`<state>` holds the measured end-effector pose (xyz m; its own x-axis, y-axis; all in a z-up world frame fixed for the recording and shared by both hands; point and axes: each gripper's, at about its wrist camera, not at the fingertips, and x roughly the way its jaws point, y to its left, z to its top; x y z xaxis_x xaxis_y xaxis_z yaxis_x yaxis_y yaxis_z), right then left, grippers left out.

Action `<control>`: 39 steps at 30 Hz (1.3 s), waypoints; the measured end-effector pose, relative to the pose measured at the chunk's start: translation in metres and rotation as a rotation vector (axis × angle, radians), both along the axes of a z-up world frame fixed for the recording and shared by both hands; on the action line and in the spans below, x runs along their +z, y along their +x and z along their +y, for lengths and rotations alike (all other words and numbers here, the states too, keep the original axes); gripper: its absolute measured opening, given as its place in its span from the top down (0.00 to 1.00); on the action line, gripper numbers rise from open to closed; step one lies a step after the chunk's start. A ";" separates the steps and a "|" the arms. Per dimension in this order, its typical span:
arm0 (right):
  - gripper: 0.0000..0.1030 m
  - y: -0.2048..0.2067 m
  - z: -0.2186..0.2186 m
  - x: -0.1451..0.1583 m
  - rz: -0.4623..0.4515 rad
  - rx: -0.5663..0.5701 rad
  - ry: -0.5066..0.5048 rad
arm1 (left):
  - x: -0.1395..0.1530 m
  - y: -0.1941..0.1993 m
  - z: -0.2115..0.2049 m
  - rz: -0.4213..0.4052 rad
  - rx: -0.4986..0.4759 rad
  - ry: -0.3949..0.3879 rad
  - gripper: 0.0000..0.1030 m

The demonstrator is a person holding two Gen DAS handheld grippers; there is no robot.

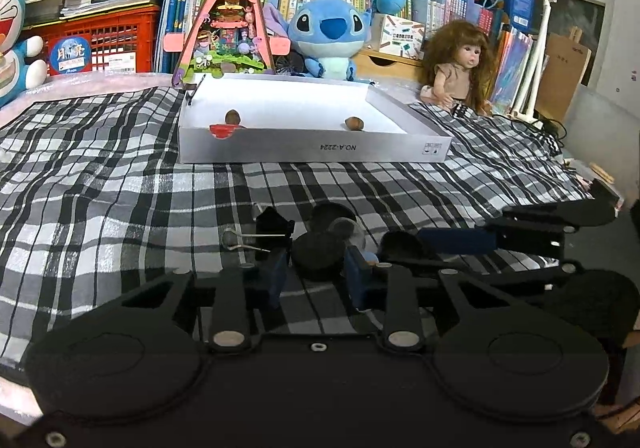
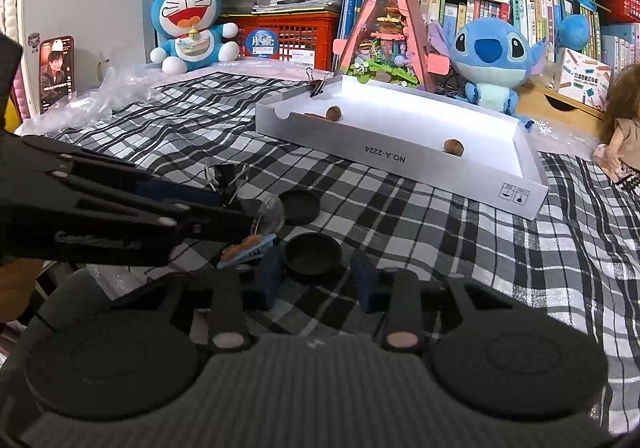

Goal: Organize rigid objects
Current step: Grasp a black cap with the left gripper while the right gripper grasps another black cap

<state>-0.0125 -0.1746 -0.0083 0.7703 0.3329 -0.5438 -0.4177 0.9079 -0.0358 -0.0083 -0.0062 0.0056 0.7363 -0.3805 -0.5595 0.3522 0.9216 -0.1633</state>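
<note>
My left gripper [image 1: 316,266] is shut on a black round cap [image 1: 318,258] on the plaid cloth. Just beyond it lie a clear dome [image 1: 346,228], a second black cap [image 1: 332,214] and a black binder clip [image 1: 272,228]. A blue and orange hair clip [image 2: 248,248] lies beside the left gripper's near finger [image 2: 192,226], which hides the cap it holds. My right gripper [image 2: 316,262] is shut on another black cap [image 2: 312,252]. Farther back stands a white box [image 1: 312,146] with two brown nuts [image 1: 233,116] [image 1: 354,123] inside.
A binder clip [image 2: 318,86] grips the box's far left corner. Plush toys, a doll [image 1: 460,68], a red crate [image 1: 104,36] and books line the back. A phone [image 2: 56,72] and crumpled clear plastic [image 2: 92,104] sit at the left. Bare plaid cloth [image 2: 520,248] stretches to the right.
</note>
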 end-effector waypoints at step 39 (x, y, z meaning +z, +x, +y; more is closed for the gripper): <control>0.63 0.040 -0.044 0.033 -0.001 -0.232 0.121 | 0.044 0.050 -0.002 -0.058 0.054 -0.035 0.71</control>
